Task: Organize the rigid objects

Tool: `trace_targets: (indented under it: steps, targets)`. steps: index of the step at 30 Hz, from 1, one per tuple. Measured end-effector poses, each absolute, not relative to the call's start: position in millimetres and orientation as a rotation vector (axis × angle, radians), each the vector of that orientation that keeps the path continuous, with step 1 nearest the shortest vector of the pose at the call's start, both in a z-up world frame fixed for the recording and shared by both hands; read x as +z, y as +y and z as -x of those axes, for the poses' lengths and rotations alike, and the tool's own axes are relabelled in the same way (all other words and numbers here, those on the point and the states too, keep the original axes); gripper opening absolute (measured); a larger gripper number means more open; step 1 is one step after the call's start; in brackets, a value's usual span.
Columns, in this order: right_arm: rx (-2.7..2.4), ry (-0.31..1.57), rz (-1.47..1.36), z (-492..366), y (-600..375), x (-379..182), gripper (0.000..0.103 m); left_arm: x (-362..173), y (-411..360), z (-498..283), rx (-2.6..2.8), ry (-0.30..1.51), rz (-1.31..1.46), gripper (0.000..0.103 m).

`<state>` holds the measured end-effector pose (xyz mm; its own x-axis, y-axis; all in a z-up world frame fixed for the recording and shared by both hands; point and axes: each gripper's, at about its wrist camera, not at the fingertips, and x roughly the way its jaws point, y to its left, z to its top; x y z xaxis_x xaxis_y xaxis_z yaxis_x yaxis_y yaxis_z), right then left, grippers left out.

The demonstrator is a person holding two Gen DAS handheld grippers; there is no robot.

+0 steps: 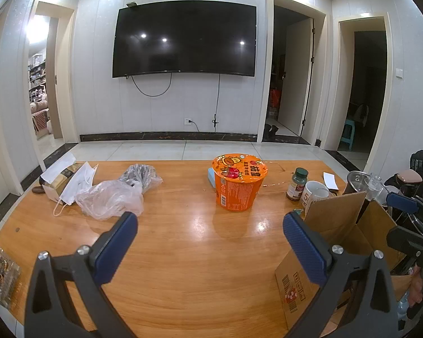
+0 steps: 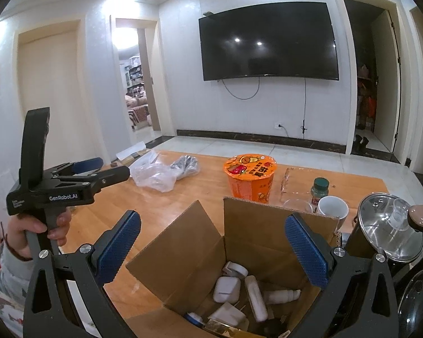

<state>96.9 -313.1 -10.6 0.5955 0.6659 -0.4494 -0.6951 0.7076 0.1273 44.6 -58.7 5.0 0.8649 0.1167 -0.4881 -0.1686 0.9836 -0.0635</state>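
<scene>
Cardboard box [image 2: 239, 256] sits right under my right claw [image 2: 212, 246], flaps up, and that claw's pads are spread wide apart with nothing between them. Inside the box I see white chargers and plugs [image 2: 226, 290], a white bottle lying on its side [image 2: 281, 295] and a few smaller bits I can't identify. My left claw [image 1: 210, 236] is also wide apart and empty, hovering over bare desk [image 1: 183, 267] left of the box; that stretch is open for moving. Beyond the box stands an orange noodle cup [image 1: 239, 183], sealed, with a green-capped jar [image 1: 297, 184] and a white mug [image 1: 314, 193] to its right. Only the right view shows the box contents and the hand [image 2: 39, 228] gripping the left tool; only the left view shows the face masks [image 1: 76, 183] far left of the box.
</scene>
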Motion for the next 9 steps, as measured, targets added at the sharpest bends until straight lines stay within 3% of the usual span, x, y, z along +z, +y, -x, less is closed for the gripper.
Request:
trace_targets:
  steps: [9]
  targets:
    - [0.781,0.485,0.074,-94.7,-313.5,-9.7,0.103,4.4,-59.4,-44.2,0.152,0.507,0.107,0.102]
